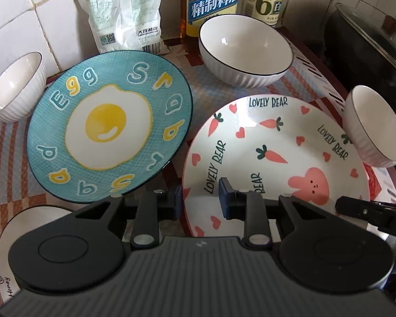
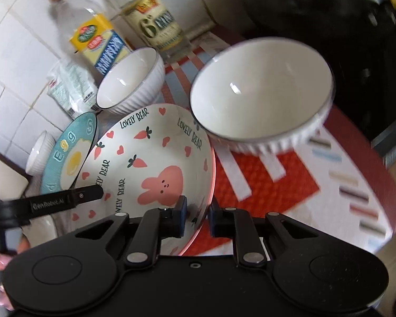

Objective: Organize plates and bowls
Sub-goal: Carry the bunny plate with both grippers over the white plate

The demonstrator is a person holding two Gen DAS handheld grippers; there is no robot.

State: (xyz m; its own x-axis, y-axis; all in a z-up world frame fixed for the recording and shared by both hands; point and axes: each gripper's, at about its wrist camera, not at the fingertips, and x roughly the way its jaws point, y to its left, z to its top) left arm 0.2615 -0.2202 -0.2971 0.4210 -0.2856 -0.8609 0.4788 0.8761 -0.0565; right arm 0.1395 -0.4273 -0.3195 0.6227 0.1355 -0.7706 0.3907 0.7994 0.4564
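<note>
Both claws work the same dish. Right claw [image 2: 196, 218] has its two fingers straddling the near rim of the bunny plate [image 2: 155, 155], one pad inside and one outside; the jaws look closed on the rim, though blur makes contact hard to confirm. Left claw [image 1: 199, 200] sits with jaws apart at the plate's [image 1: 272, 142] near-left edge, its right finger over the plate's inner face and its left finger outside, not yet pinching. Taking the plate by its edge makes sense: it is too wide and shallow to take any other way.

In the right view the plate seems tilted, perhaps being lifted. At 10 o'clock from it leans the egg plate [image 1: 111, 129], propped on edge, a likely partner for stacking. At 12 o'clock stands a large white bowl [image 1: 245, 52] before two bottles [image 1: 213, 2] and a salt bag [image 1: 121, 13] against the tiled wall. A small ribbed bowl [image 1: 373, 126] sits at 3 o'clock touching the plate's rim, and another small bowl [image 1: 15, 87] rests well off at 9 o'clock. All lie on a patterned mat [image 2: 290, 185]. Bowls are scattered, so sorting appears barely begun.
</note>
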